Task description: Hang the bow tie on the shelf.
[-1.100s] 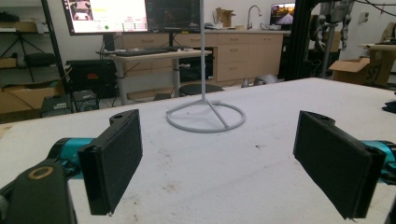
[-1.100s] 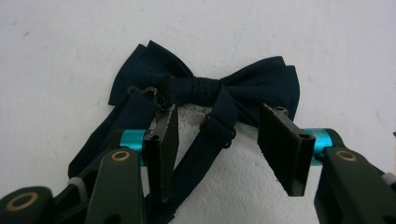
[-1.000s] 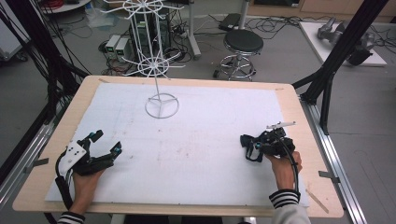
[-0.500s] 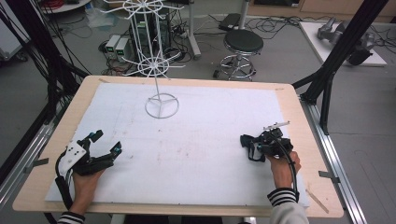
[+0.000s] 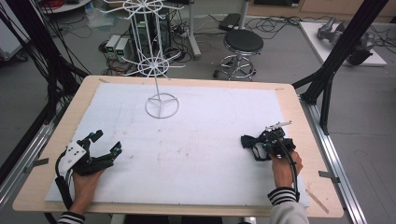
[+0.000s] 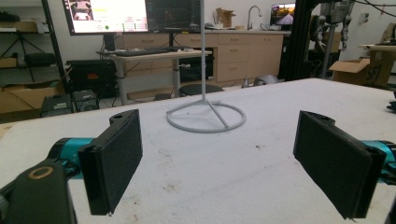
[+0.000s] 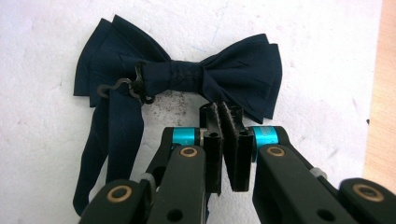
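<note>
High view: left gripper (image 5: pixel 105 142) jaws released near the mat's edge; right gripper (image 7: pixel 223 109) grasping bow tie (image 7: pixel 180 74).

High view overlooks table (image 5: pixel 196 140); gripper views sit low, close.

No text can be read; the monitor (image 6: pixel 108 15) and cardboard box (image 6: pixel 363 70) carry only blurred markings.

Hand-held gripper (image 6: pixel 224 163) jaws wide apart (white wire stand (image 6: pixel 206 115) beyond).
</note>
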`<action>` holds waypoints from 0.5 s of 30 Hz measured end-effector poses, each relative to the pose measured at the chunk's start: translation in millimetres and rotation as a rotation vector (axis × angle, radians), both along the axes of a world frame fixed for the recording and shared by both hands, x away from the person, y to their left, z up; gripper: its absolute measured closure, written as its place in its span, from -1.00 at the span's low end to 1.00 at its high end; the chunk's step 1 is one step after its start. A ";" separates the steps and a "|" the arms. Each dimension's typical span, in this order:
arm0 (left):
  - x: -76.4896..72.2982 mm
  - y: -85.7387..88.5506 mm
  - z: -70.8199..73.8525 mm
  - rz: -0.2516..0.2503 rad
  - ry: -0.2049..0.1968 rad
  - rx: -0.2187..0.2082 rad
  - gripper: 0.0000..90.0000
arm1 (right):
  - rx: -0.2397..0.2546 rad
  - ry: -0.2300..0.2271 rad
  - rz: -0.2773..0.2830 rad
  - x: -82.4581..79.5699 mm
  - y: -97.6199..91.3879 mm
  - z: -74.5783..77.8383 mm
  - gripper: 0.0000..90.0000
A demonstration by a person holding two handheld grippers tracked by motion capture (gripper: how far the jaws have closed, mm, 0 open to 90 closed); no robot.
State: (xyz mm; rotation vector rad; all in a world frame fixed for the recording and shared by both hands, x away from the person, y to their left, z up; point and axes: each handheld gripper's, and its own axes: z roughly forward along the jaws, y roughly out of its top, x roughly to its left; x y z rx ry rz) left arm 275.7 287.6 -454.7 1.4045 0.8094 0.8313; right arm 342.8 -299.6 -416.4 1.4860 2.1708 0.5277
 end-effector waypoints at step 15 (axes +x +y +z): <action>0.1 0.0 0.0 0.000 0.000 0.000 -0.64 | 0.118 -0.056 -0.014 -4.7 -8.3 7.7 0.95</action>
